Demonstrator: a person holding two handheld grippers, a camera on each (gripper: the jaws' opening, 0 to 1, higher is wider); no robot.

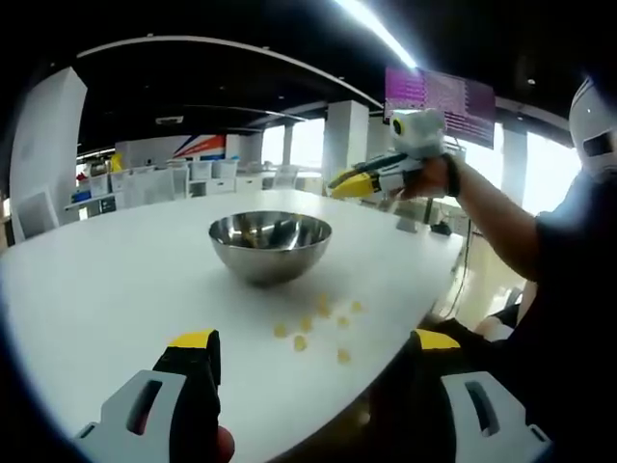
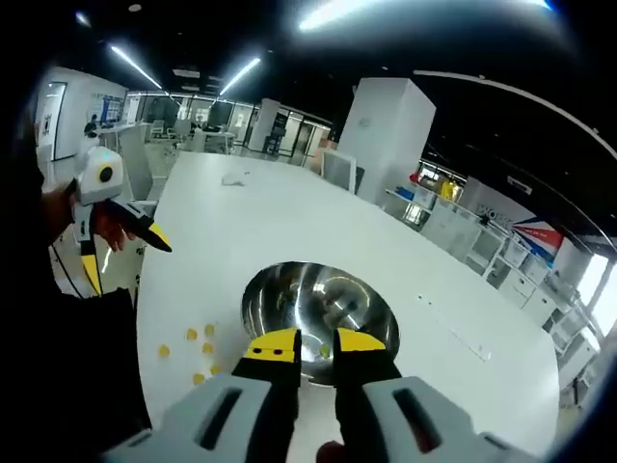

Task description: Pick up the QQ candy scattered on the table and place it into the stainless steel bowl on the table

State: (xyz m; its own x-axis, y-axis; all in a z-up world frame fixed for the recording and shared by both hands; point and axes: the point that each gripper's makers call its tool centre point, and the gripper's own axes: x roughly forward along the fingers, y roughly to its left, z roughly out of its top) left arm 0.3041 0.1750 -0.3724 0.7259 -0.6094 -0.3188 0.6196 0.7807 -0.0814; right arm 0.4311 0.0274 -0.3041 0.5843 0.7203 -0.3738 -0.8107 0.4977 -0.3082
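Right claw (image 2: 307, 349) hovers over the bowl (image 2: 318, 309), jaws slightly parted around a candy; release low. Left claw (image 1: 313, 344) gapes empty near candies (image 1: 318, 323) on the bench (image 1: 116, 289).

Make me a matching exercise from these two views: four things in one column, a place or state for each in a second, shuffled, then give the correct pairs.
Things:
1. stainless steel bowl
2. QQ candies
3. left hand-held gripper
4. right hand-held gripper

Places or states:
A. scattered on the white table, beside the bowl
B. jaws wide apart, low near the table edge
C. upright near the middle of the table
D. jaws close together, above the bowl's rim, nothing seen between them

Pairs: 1-C, 2-A, 3-B, 4-D
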